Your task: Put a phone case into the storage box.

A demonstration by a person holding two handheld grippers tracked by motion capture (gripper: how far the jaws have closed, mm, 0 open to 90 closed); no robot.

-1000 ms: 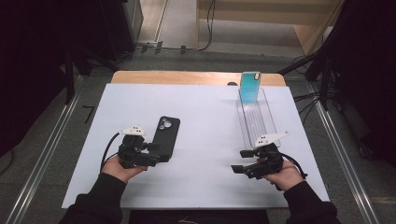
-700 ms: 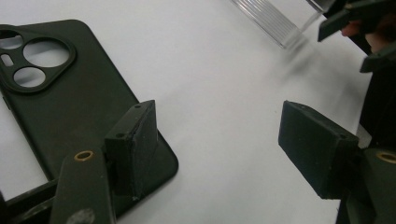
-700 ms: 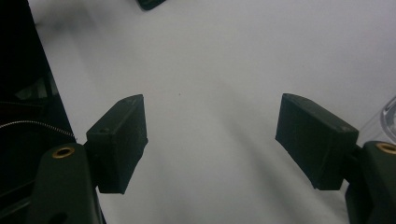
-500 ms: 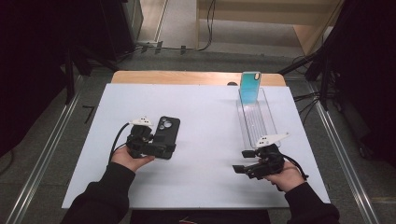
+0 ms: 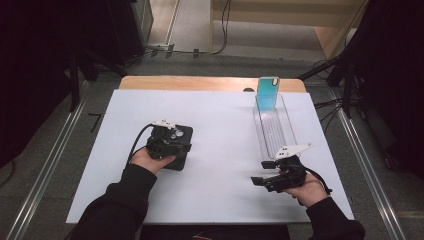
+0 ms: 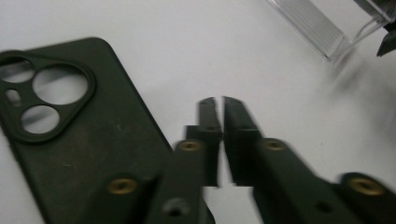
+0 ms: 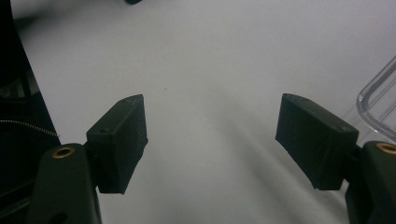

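The left tongs hover low over the black phone case, which lies flat on the white counter left of centre, jaws nearly closed on nothing. The right tongs rest near-right, jaws spread wide, beside the clear tray.

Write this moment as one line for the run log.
left gripper: shut, empty, beside black phone case | right gripper: open, empty, over table | clear rack: holds blue case
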